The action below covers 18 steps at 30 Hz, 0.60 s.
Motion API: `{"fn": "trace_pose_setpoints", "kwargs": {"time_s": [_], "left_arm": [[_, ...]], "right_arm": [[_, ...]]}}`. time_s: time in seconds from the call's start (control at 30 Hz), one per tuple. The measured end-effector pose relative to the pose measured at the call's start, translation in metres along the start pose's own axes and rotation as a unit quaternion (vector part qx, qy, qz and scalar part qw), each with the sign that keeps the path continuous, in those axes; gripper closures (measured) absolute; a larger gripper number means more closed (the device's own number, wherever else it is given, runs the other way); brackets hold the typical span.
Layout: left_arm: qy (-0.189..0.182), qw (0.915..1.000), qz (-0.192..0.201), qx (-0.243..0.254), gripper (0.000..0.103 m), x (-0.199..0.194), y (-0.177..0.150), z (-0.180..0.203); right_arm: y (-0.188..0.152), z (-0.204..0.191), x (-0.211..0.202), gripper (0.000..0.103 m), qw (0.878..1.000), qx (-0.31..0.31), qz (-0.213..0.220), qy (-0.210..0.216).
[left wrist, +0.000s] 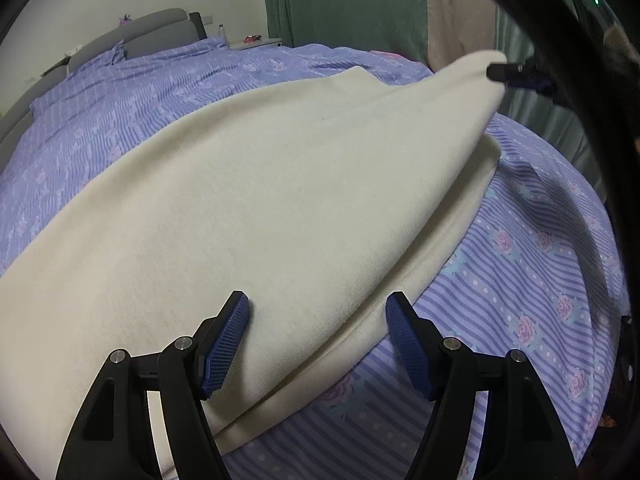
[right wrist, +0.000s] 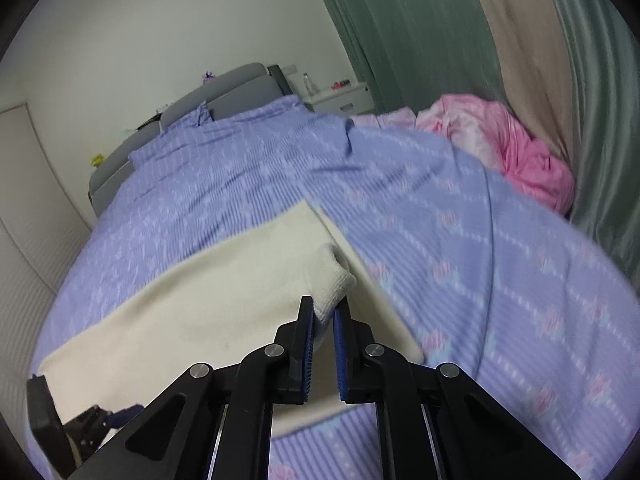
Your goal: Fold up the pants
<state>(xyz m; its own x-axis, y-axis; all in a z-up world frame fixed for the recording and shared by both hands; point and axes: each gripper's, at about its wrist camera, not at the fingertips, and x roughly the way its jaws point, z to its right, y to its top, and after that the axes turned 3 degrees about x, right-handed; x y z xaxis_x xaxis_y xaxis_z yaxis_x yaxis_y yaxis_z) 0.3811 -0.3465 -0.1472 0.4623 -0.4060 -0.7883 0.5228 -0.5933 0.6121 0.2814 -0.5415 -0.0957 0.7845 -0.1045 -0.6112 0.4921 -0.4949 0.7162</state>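
Observation:
Cream knit pants [left wrist: 256, 208] lie stretched across a bed with a purple flowered cover [left wrist: 532, 280]. My left gripper [left wrist: 318, 312] is open, its blue pads on either side of the pants' near edge, not closed on it. My right gripper [right wrist: 323, 314] is shut on the ribbed hem of the pants [right wrist: 332, 280] and holds that end lifted above the bed. It shows in the left wrist view [left wrist: 508, 74] at the upper right, pulling the cloth up into a peak. The left gripper also shows in the right wrist view [right wrist: 92, 424] at the lower left.
A grey headboard [left wrist: 160, 32] and a white nightstand [right wrist: 340, 98] with a bottle stand at the far end. A pink crumpled blanket [right wrist: 516, 148] lies at the bed's right side. Green and beige curtains [right wrist: 500, 40] hang on the right.

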Motion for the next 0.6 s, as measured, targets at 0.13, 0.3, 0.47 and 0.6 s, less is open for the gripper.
{"fn": "trace_pose_setpoints", "kwargs": {"time_s": [0.13,0.3,0.47,0.6], "left_arm": [[0.01,0.9999,0.005,0.0,0.094,-0.006,0.002,-0.001],[-0.013,0.9994,0.022,-0.025,0.094,-0.024,0.007,-0.006],[0.013,0.9997,-0.003,0.018,0.094,-0.012,0.003,0.012],[0.023,0.9994,-0.012,0.025,0.094,-0.004,-0.005,0.021]], "right_arm": [[0.004,0.002,-0.001,0.094,1.0,-0.002,-0.006,-0.011],[-0.009,0.027,0.003,0.094,0.999,0.02,-0.017,-0.029],[-0.026,0.053,0.031,0.094,0.996,0.054,-0.054,-0.045],[-0.035,0.055,0.045,0.094,0.995,0.033,-0.069,-0.071]]}}
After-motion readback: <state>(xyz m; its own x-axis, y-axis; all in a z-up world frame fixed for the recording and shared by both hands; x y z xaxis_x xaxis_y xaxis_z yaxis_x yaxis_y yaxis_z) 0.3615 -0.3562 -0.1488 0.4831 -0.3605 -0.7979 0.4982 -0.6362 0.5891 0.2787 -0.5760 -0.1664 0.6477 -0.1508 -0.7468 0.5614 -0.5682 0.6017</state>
